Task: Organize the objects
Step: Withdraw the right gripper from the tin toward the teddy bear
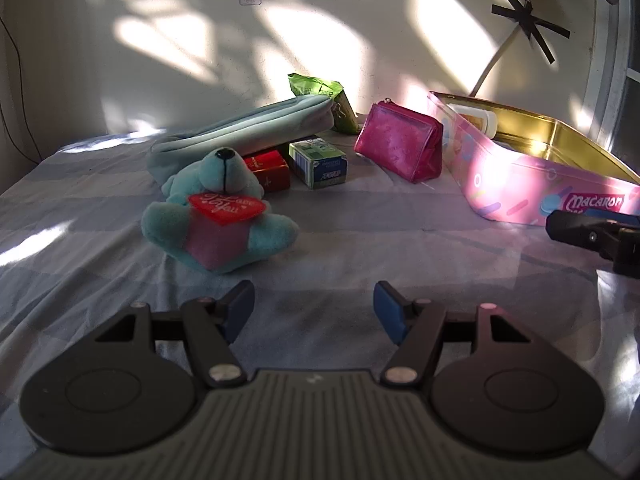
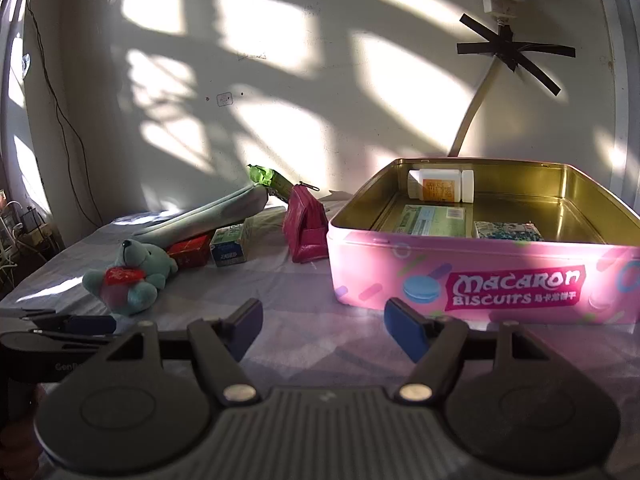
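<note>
- Our left gripper point(image 1: 314, 306) hangs over the pale blue striped bedsheet point(image 1: 360, 248), its blue-padded fingers point(image 1: 390, 312) spread apart with nothing between them.
- Our right gripper point(image 2: 323, 326) is likewise spread and empty, just in front of the open pink "Macaron Biscuits" tin with a gold inside point(image 2: 480, 276).
- In the tin we see a white pill bottle with an orange label point(image 2: 440, 186) lying on its side at the back wall, a flat green-and-blue packet point(image 2: 432, 220) and a small blue patterned box point(image 2: 506, 230).
- Left of the tin stands a shiny magenta zip pouch point(image 1: 400, 146).
- Further left, a small green-and-white carton point(image 1: 320, 162) and a red box point(image 1: 270, 170) sit side by side.
- A long pale blue fabric pencil case point(image 1: 244, 132) rests tilted on the red box, with a green foil packet point(image 1: 324, 96) behind it.
- A teal plush bear holding a red heart point(image 1: 220, 216) sits nearest our left gripper.
</note>
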`<state>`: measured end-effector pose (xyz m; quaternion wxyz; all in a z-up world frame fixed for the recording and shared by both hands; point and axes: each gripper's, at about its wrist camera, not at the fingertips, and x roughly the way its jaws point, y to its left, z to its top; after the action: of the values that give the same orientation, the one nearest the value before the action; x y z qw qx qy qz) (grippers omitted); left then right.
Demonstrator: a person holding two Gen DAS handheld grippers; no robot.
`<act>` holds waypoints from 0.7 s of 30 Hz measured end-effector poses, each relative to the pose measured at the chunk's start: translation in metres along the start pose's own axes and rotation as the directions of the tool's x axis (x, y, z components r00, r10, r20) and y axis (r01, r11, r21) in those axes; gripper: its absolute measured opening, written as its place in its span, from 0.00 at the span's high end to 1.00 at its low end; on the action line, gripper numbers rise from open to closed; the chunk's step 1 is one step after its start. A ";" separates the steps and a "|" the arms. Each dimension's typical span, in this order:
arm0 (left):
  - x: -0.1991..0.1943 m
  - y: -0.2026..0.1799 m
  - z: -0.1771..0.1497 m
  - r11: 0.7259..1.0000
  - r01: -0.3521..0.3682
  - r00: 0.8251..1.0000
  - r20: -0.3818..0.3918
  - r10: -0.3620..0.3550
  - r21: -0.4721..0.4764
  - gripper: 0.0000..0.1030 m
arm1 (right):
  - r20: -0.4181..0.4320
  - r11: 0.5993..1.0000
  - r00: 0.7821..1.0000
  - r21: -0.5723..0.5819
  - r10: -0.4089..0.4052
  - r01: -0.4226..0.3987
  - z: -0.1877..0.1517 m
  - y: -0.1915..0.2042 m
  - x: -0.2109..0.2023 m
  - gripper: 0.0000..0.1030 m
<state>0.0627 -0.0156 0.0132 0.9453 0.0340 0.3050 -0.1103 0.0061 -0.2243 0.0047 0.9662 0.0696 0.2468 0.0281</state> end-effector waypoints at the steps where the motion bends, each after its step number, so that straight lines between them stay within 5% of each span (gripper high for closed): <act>1: -0.001 0.002 -0.001 1.000 0.001 1.000 -0.001 -0.001 -0.002 0.34 | -0.006 1.000 1.000 -0.007 0.007 -0.007 -0.001 0.004 0.002 0.32; 21: -0.026 0.074 -0.015 0.993 0.023 0.999 0.033 -0.020 -0.114 0.34 | -0.098 0.971 0.981 -0.153 0.171 -0.184 -0.002 0.074 0.038 0.32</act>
<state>0.0503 0.0636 0.0158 0.9492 -0.0254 0.2963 -0.1032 0.0370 -0.1475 -0.0035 0.9510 0.0115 0.2767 0.1372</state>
